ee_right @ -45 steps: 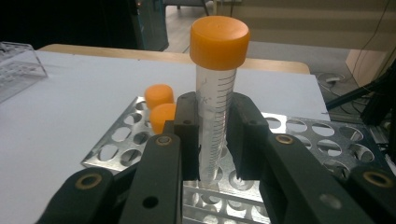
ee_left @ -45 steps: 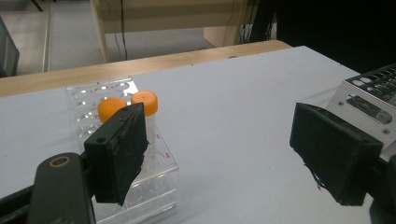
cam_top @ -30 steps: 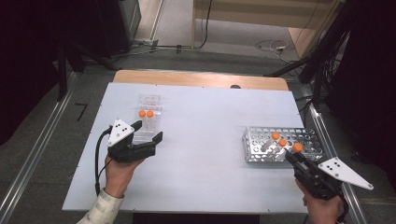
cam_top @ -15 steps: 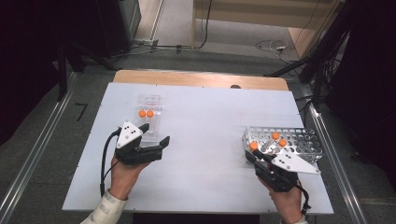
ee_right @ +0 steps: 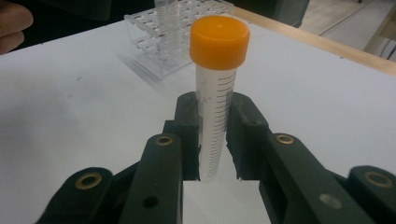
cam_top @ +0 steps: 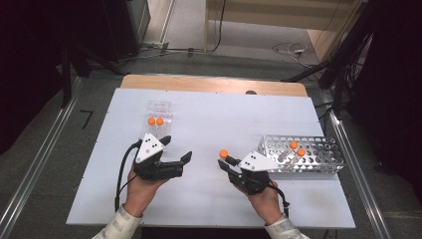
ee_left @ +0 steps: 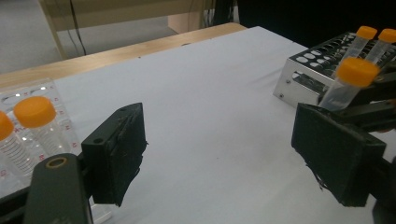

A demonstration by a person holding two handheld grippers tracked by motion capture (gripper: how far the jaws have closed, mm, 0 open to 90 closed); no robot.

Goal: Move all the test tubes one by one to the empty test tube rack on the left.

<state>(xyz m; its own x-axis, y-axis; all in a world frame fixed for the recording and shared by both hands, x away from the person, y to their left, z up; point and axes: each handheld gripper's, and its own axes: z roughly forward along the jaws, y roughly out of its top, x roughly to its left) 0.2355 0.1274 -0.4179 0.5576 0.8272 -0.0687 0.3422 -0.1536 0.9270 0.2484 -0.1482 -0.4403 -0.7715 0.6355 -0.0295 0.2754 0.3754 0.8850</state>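
My right gripper is shut on a clear tube with an orange cap, held upright over the middle of the white table. In the right gripper view the pads press the tube on both sides. My left gripper stands open with nothing in it, just left of the tube, its jaws pointing toward it. In the left gripper view its pads are wide apart, and the held tube shows at the right. A clear plastic rack at the back left holds two orange-capped tubes.
A perforated metal rack stands at the right of the table with two orange-capped tubes in it. A wooden strip runs along the table's far edge. Metal rails flank the table on both sides.
My right gripper has travelled left from the metal rack to the table's middle, carrying the tube. My left gripper has shifted a little to the right, still open.
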